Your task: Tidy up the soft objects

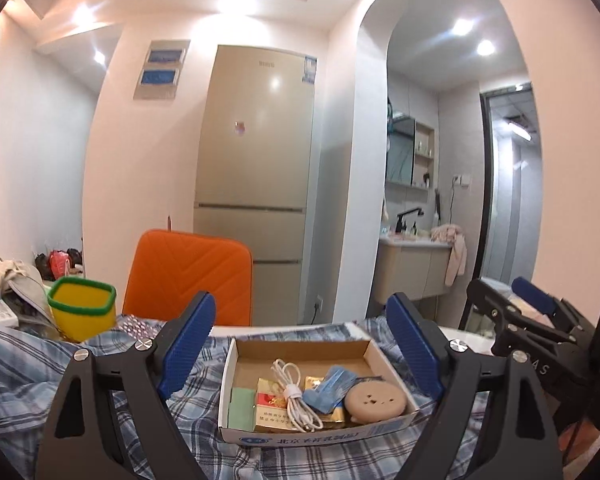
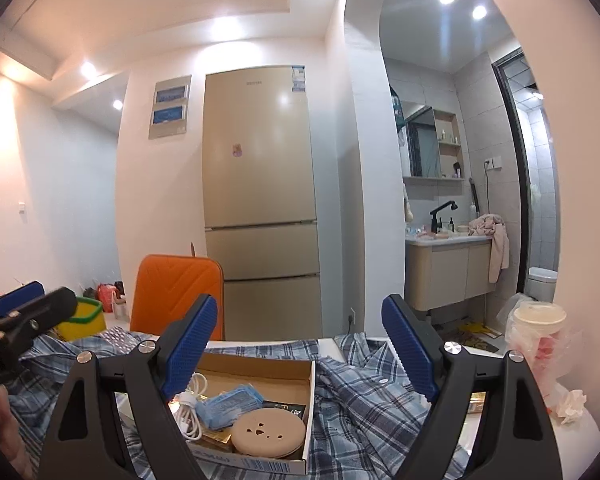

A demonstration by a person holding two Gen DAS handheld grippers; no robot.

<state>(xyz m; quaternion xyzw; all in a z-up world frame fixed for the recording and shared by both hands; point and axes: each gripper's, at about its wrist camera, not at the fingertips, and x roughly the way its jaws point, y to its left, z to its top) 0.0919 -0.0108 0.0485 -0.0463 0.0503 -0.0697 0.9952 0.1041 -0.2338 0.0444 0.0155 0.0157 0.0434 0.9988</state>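
A blue plaid shirt [image 1: 28,360] lies crumpled on the table; it also shows in the right wrist view [image 2: 364,392]. On it sits a shallow cardboard box [image 1: 300,350] holding a white cable [image 1: 294,394], a blue face mask [image 1: 332,386], a round beige pad [image 1: 374,402], a cigarette pack [image 1: 274,408] and a green slip. The box [image 2: 292,368] appears lower left in the right wrist view. My left gripper [image 1: 302,338] is open and empty above the box. My right gripper [image 2: 300,336] is open and empty over the shirt and the box's right edge.
A yellow cup with a green rim [image 1: 82,308] stands at the back left. An orange chair back [image 1: 188,276] is behind the table. A lidded cup in a plastic bag [image 2: 540,332] stands at the right. A fridge [image 1: 256,168] stands beyond.
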